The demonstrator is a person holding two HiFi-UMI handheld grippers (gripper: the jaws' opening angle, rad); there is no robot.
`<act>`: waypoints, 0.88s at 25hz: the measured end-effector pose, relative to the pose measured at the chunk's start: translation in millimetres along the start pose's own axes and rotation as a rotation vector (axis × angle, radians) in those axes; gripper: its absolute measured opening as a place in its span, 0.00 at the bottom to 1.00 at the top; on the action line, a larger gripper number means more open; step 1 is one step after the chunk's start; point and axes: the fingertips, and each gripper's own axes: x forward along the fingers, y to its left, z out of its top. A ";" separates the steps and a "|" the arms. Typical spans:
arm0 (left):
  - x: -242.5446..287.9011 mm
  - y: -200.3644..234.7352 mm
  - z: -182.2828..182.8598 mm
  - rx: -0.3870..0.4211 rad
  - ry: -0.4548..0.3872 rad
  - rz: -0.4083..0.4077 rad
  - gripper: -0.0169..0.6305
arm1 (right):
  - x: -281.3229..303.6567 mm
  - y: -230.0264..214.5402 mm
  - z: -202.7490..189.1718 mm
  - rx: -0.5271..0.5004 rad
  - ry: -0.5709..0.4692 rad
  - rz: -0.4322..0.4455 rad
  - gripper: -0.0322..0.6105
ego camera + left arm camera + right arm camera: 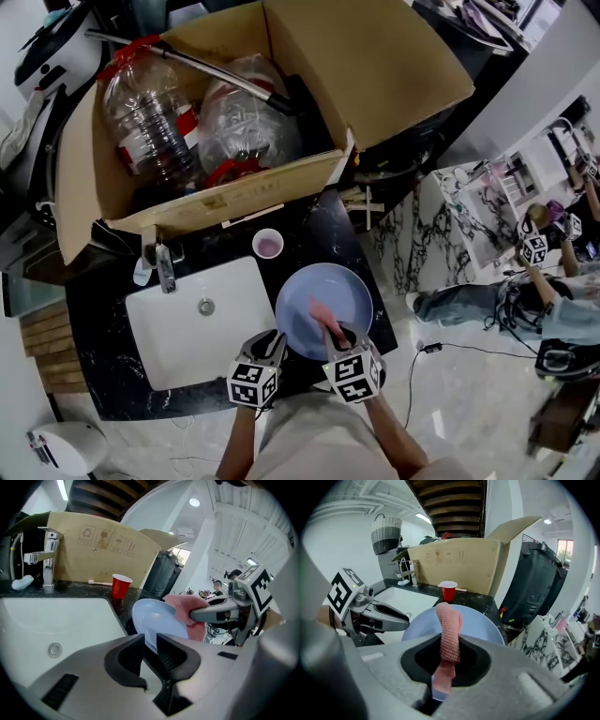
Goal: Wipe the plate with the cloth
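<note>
Head view gives us the white sink (178,328) at the left, set in a dark marbled counter (323,225). A tap (165,267) stands at its back edge. Behind it is an open cardboard box (234,202) with clear plastic bottles (145,112) inside. A small red cup (268,245) stands on the counter near the sink's back right corner, just behind the plate.

Just right of the sink, our left gripper (272,339) has hold of the pale blue plate (319,286) by its near rim. In the left gripper view we see the two dark jaws drawn in on that rim with only the plate's edge between them. The plate is tilted, its face turned toward the other gripper.

Moving right, our right gripper (343,335) reaches over the plate's near edge with the pink cloth (322,314) in its grip. In the right gripper view its jaws are pinched tight on the cloth. The cloth rises out of them in a folded loop and rests against the plate's face, while a loose tail hangs below the jaws.

Farther right, well apart from the counter, we see another person (553,300) on the pale marble floor.
</note>
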 end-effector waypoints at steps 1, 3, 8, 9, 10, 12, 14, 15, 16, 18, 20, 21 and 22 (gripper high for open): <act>0.3 -0.2 -0.3 -0.001 0.000 0.001 0.15 | 2.6 7.3 0.7 -0.006 -0.001 0.019 0.10; 1.3 -0.5 -0.9 -0.002 0.005 0.005 0.15 | 7.6 20.5 1.7 -0.015 -0.001 0.055 0.10; 3.5 -0.6 -1.9 -0.008 0.009 0.016 0.15 | 21.4 43.1 4.1 -0.029 0.003 0.129 0.10; 3.8 -0.4 -2.1 -0.010 0.008 0.017 0.15 | 24.1 46.1 4.1 -0.031 0.005 0.141 0.10; 4.0 -0.2 -2.2 -0.011 0.007 0.018 0.15 | 26.8 49.2 3.8 -0.033 0.008 0.152 0.10; 4.0 -0.1 -2.4 -0.013 0.007 0.020 0.15 | 32.3 55.8 1.8 -0.036 0.019 0.177 0.10; 4.0 -0.3 -2.4 -0.015 0.008 0.021 0.15 | 37.2 63.0 -1.6 -0.038 0.037 0.205 0.10; 3.9 -0.4 -2.3 -0.015 0.009 0.022 0.15 | 39.4 66.5 -3.8 -0.037 0.048 0.220 0.10; 3.8 -0.5 -2.2 -0.016 0.008 0.023 0.15 | 41.3 69.4 -6.4 -0.035 0.059 0.232 0.10; 3.5 -0.3 -2.3 -0.017 0.009 0.025 0.14 | 44.6 73.0 -11.6 -0.032 0.082 0.247 0.10; 3.7 0.0 -2.3 -0.018 0.009 0.027 0.15 | 47.3 73.4 -17.3 -0.030 0.104 0.251 0.10; 3.9 0.1 -2.2 -0.019 0.008 0.029 0.14 | 48.4 72.7 -20.4 -0.029 0.116 0.251 0.10; 4.2 0.2 -2.1 -0.020 0.008 0.030 0.14 | 49.3 71.7 -23.3 -0.028 0.127 0.251 0.10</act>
